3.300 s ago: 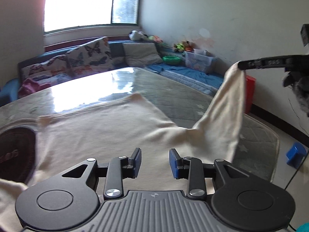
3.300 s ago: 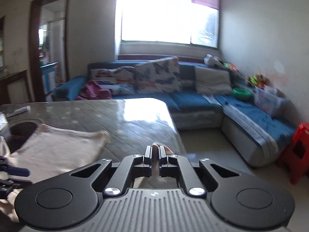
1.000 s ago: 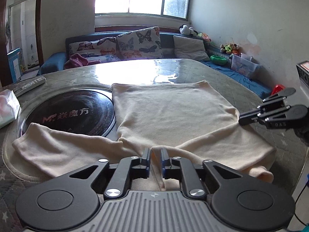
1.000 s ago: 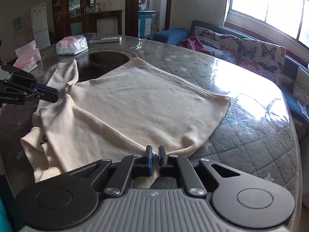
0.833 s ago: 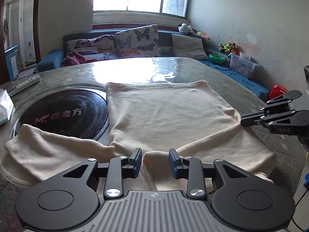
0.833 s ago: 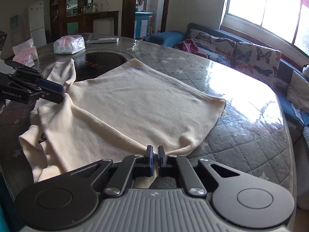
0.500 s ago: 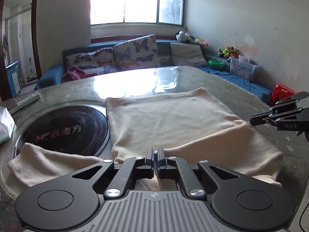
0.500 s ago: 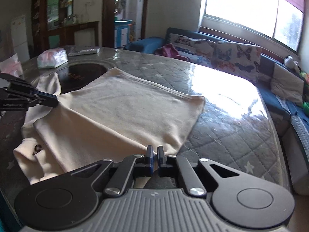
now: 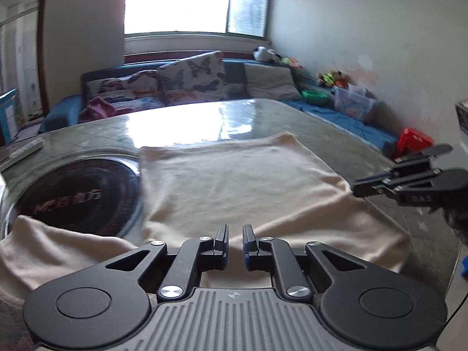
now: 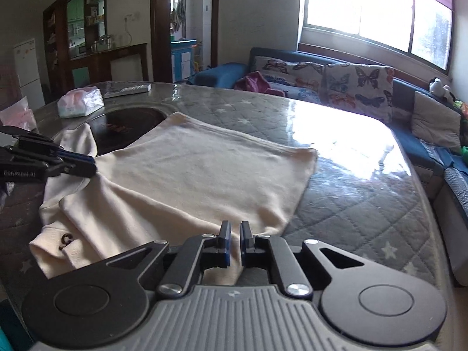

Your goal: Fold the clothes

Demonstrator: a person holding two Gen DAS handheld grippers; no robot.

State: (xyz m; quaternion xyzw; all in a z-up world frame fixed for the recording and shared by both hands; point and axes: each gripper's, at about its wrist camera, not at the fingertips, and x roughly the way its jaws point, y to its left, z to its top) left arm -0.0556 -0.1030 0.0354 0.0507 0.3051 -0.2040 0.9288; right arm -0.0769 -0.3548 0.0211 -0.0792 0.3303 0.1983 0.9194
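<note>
Both grippers (image 9: 235, 241) (image 10: 235, 239) newly parted, garment (image 10: 187, 175) released.

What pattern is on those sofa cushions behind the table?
Butterflies, multicoloured on a pale ground, on the cushions. The right wrist view shows them best.

Garment (image 9: 234, 181) spread flat on the surface (image 9: 181, 122), its sleeve (image 9: 58, 245) extending left before the round inset plate (image 9: 79, 196); left gripper (image 9: 235, 241) over the garment's near edge; right gripper (image 10: 235, 238) over the garment's right near corner; tissue pack (image 10: 80, 101) and flat box (image 10: 128, 89) on the surface beyond the plate; sofa (image 10: 336, 79) with cushions behind the surface, below the window (image 9: 193, 3).
</note>
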